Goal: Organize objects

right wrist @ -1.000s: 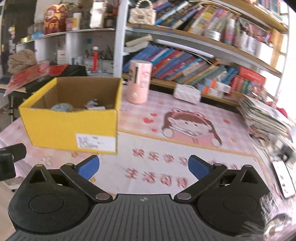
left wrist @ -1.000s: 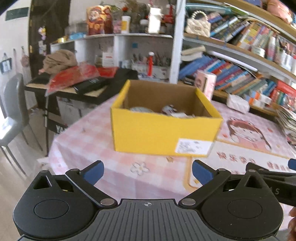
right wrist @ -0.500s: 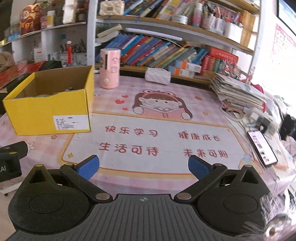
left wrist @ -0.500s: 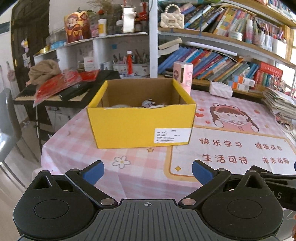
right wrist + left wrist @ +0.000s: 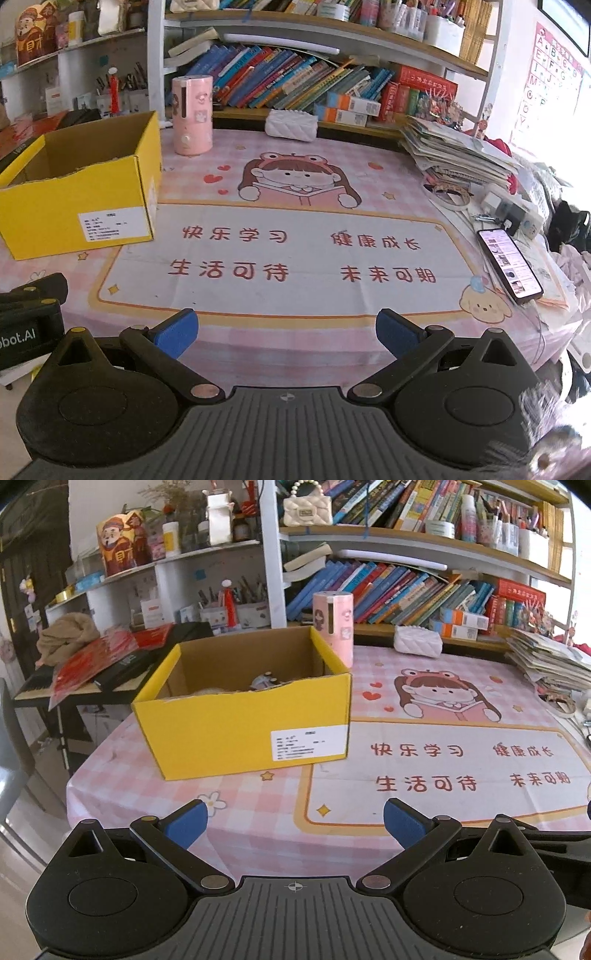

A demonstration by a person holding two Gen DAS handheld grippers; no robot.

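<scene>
Right now both tools are hovering at the near edge of the table (image 5: pixel 207 166), each with its 2 blue-padded fingers spread wide and nothing between them. The left gripper (image 5: pixel 293 821) is pointing at the pink checked tablecloth (image 5: pixel 258 805), and the yellow cardboard box (image 5: pixel 243 723) is sitting ahead of it and slightly to its left, well apart from the fingertips. The box is standing open-topped with a white label (image 5: pixel 308 744) on its near face; a few small items (image 5: pixel 266 681) are lying inside, too small to identify. Beyond the box's far right corner a pink cylindrical container (image 5: pixel 333 627) is standing upright, and further right a white quilted pouch (image 5: pixel 417 642) is lying near the bookshelf (image 5: pixel 406 590).

The right gripper (image 5: pixel 286 332) is facing the printed mat (image 5: pixel 280 254) with the cartoon girl and red characters. From this tool the yellow box (image 5: pixel 85 199) is lying ahead to the left, the pink container (image 5: pixel 192 114) is standing straight beyond it, and the white pouch (image 5: pixel 291 124) is resting further back. Ahead to the right a smartphone (image 5: pixel 509 264) with a lit screen is lying flat, and behind it a stack of papers and books (image 5: pixel 458 155) is piling up. Part of the other tool's black body (image 5: pixel 29 325) is showing at the far left.
</scene>
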